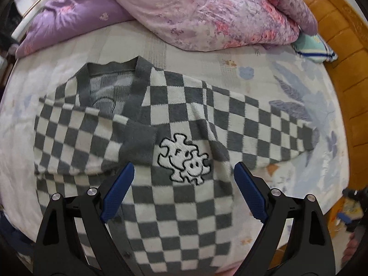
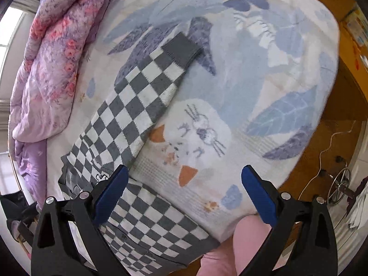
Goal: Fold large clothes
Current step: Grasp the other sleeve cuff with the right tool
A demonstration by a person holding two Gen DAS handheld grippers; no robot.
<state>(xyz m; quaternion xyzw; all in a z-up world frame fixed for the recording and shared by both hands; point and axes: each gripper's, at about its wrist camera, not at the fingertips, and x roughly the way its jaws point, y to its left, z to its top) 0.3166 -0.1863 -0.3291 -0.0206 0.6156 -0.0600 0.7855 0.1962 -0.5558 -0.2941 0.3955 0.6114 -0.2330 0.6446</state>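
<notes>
- The bed (image 1: 230, 64) fills both views, covered with a pale sheet printed with blue leaves, a butterfly and a cartoon cat face.
- A heap of purple and pink floral quilt (image 1: 207, 11) lies bunched along the far edge of the bed in the left wrist view; in the right wrist view it runs down the left side.
- The checkered cardigan (image 1: 184, 119), grey and white squares with grey trim, lies flat on the bed, front up, neckline toward the quilt.
- One sleeve is folded across the chest, its grey cuff lying near the middle of the garment.
- The other sleeve (image 2: 142, 96) stretches out straight over the sheet, ending in a grey cuff (image 2: 181, 51) on a blue leaf print.
- A wooden bed frame (image 1: 340, 46) shows orange-brown beyond the mattress.
- A small folded cloth with blue stripes (image 1: 315, 48) sits beside the quilt near the frame.
- An embroidered white cartoon patch (image 1: 184, 158) sits on the cardigan's front.
- The left tongs (image 1: 184, 168) hover above the cardigan's body, blue pads wide apart, holding nothing.
- The right tongs (image 2: 184, 172) hang over the sheet beside the cardigan's hem, also spread apart and empty.
</notes>
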